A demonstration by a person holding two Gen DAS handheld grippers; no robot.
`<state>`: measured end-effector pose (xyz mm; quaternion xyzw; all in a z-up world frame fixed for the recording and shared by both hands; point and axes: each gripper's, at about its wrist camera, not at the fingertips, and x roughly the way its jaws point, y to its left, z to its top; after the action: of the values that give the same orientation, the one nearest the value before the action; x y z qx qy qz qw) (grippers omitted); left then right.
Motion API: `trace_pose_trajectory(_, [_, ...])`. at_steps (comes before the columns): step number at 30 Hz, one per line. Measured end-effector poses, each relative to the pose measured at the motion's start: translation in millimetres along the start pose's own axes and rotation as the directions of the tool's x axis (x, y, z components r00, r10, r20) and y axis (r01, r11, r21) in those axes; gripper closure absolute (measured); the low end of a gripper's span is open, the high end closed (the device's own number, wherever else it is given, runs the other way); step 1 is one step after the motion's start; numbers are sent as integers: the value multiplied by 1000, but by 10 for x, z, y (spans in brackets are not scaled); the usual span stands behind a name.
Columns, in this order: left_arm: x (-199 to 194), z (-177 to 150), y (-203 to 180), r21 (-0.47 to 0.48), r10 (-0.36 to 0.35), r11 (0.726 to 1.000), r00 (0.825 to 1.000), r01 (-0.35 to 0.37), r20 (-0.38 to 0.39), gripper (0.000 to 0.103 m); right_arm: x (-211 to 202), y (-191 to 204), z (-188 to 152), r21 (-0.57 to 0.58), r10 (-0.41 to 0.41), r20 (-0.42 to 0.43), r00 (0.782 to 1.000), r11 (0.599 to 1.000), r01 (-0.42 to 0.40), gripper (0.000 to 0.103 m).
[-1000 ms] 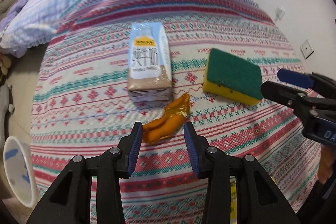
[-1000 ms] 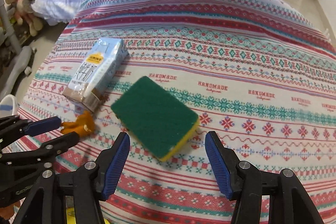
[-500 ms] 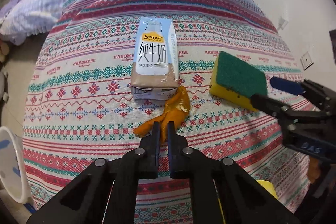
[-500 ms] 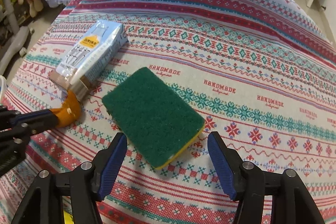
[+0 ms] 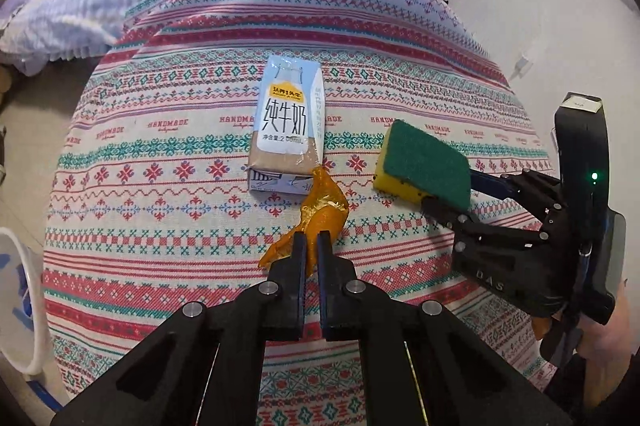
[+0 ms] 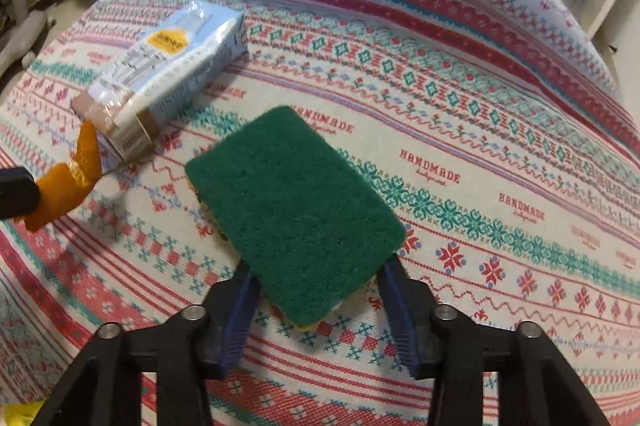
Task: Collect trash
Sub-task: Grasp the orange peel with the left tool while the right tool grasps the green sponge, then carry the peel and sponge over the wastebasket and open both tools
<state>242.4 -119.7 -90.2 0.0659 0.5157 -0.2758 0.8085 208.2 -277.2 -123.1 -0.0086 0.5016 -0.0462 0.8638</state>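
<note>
Near the bed's (image 5: 168,162) front edge, I have my left gripper's (image 5: 311,240) jaws clamped on the orange wrapper (image 5: 320,216) and my right gripper's (image 6: 316,296) jaws closed around the sponge (image 6: 296,206), so next I judge both must be lifted clear of the milk carton (image 5: 286,124).

Between the black left gripper (image 5: 312,240) jaws, an orange wrapper (image 5: 320,216). Ahead of them, a pale blue and brown carton (image 5: 287,124). Between the right gripper (image 6: 316,290) jaws, a green-topped sponge (image 6: 294,210), seemingly yellow beneath. Bedspread (image 5: 160,166): red, teal, cream bands.
</note>
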Motion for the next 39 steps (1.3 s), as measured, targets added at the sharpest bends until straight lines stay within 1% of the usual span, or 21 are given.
trace_pose_trajectory(3, [-29,-10,24,-16,-6,1000,1000,6,7,99,-160,80,33,17,46,37,998,999,-47,57])
trace_pose_trajectory(7, [-135,0,84,-35,-9,999,1000,10,28,99,-394,230,71,0,83,85,993,997,-83,57])
trace_pose_trajectory(10, [-164,-14,100,-38,-2,999,999,3,38,99,-439,282,42,-4,95,91,991,995,-95,57])
trace_pose_trajectory(15, [-207,-61,136,-49,4,999,999,-2,38,99,-447,313,21,36,125,89,988,991,-129,57])
trace_pose_trajectory(20, [-274,-75,261,-72,-6,997,999,9,52,99,-559,372,16,69,158,114,981,984,-167,57])
trace_pose_trajectory(31, [-455,-115,638,-145,-18,989,996,31,87,99,-685,658,-19,41,179,141,974,982,-187,57])
trace_pose_trajectory(34, [-519,-133,735,-159,-23,987,995,39,100,99,-691,732,-15,33,174,145,974,983,-180,57])
trace_pose_trajectory(39, [-652,-206,1010,-204,-38,977,992,62,120,99,-708,862,-3,12,167,157,973,985,-171,57])
